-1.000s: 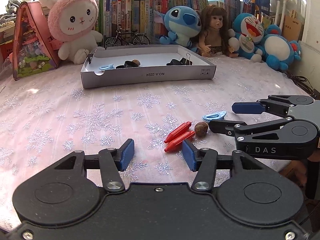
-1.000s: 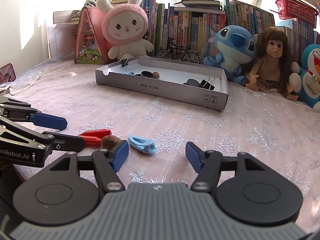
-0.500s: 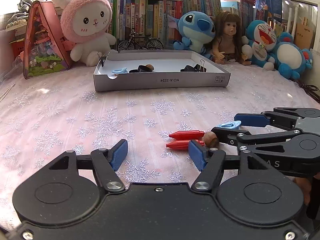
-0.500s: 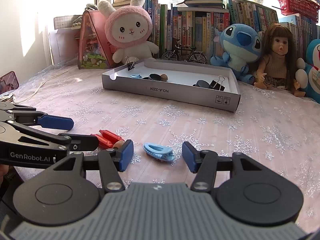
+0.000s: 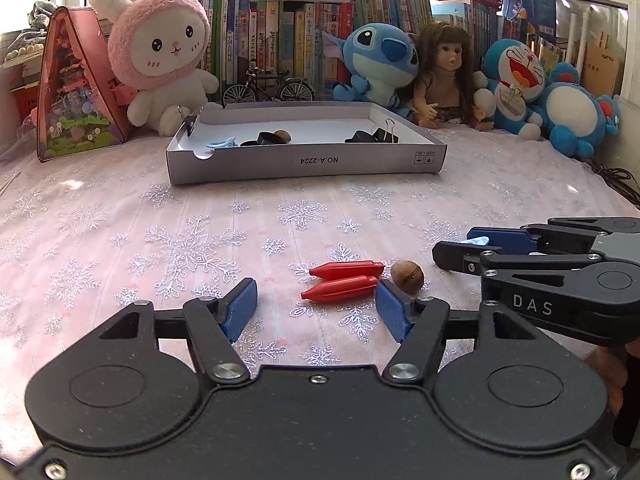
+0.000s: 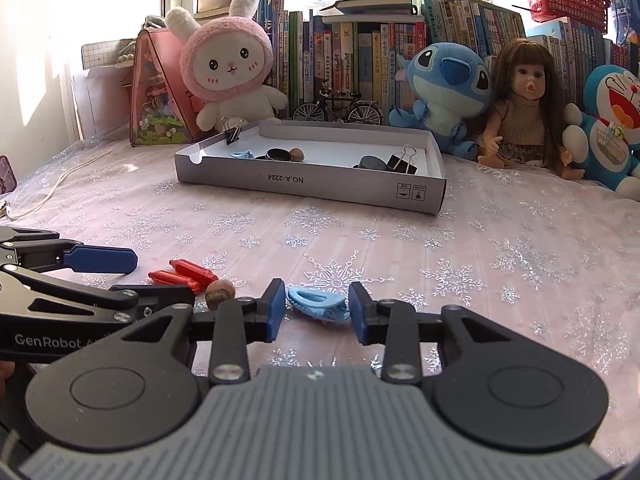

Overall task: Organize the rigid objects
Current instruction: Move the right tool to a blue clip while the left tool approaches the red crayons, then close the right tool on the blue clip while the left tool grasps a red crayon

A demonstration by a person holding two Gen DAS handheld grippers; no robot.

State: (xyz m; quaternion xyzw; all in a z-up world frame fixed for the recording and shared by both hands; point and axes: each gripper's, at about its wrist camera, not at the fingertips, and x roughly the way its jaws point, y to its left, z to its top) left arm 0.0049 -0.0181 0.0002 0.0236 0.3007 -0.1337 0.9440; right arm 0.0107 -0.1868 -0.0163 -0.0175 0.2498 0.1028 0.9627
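The right gripper (image 6: 317, 309) sits low over the worktop (image 6: 500, 240), which is covered in a pink cloth with silver snowflakes. Its blue-padded fingers (image 6: 274, 309) are closing around a light-blue hair clip (image 6: 318, 307) that lies on the cloth between them; the pads stand just beside the clip's two ends, and a sliver of cloth seems to show at each end, so they are apart and not pressing on it.

The left gripper (image 5: 316, 309) hovers just beside it, at 9 o'clock from the right one. Its fingers (image 5: 239, 309) are apart and drawing slightly together, with only bare cloth between the pads. A red clip (image 5: 343, 280), two red prongs lying side by side, rests just beyond the fingertips at 12 o'clock, and a brown nut (image 5: 407, 274) lies close beside the clip's end at 3 o'clock, close to the left gripper's right-hand pad.

Farther off at 12 o'clock stands a shallow grey cardboard tray (image 5: 308, 164). Inside it, toward its 9 o'clock end, lie another light-blue clip (image 5: 221, 144), a black ring (image 5: 267, 137) and a second nut (image 5: 282, 135); toward 3 o'clock lie black binder clips (image 5: 380, 134). One more binder clip (image 6: 233, 133) grips the tray's rim at the far 9 o'clock corner.

Behind the tray sit a pink bunny plush (image 5: 160, 60), a miniature bicycle (image 5: 267, 89), a blue plush (image 5: 376, 65), a doll (image 5: 443, 80) and a row of books (image 5: 288, 24).
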